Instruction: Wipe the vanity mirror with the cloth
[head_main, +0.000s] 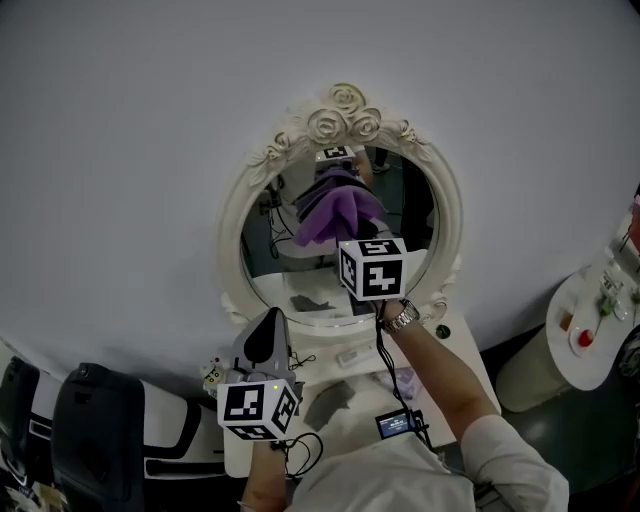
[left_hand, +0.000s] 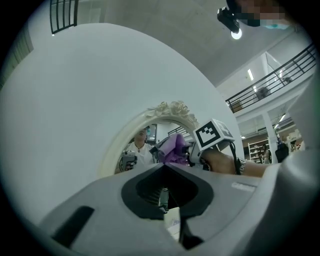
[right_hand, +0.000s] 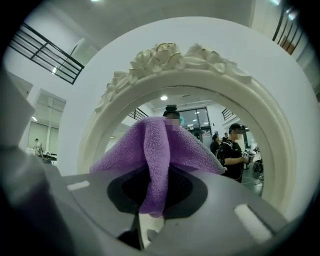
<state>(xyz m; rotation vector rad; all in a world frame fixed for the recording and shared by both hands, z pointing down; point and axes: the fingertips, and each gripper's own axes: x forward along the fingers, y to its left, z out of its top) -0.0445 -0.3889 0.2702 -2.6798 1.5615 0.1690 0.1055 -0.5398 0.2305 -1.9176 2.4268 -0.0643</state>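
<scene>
The right hand-held gripper (head_main: 352, 238) is raised in front of the vanity mirror (head_main: 412, 215) and it is clenched on a purple cloth (head_main: 335, 213). In the right gripper view, the two jaws of this hand-held gripper (right_hand: 151, 212) are pressed together on a narrow fold of the cloth (right_hand: 156, 150). The rest of the cloth spreads out to both sides ahead of the jaws. The cloth lies ahead of this hand-held gripper, over the upper middle part of the glass. In the head view its purple reflection meets it there, so it seems to touch the glass. The carved roses (right_hand: 167, 55) on the white oval frame stand above the cloth.

The left hand-held gripper (head_main: 267, 322) is held lower, to the left of the right one and nearer to the person. It is over the white counter (head_main: 345, 395), just before the lower left part of the mirror frame. In the left gripper view its jaws (left_hand: 167, 200) are closed on each other, with nothing between them. From there the mirror (left_hand: 150, 137) is ahead and higher up. The cloth (left_hand: 175, 148) and the right hand-held gripper are ahead and a little to the right, well apart from the left jaws.

A wristwatch (head_main: 402, 317) is on the arm that holds the right hand-held gripper.
</scene>
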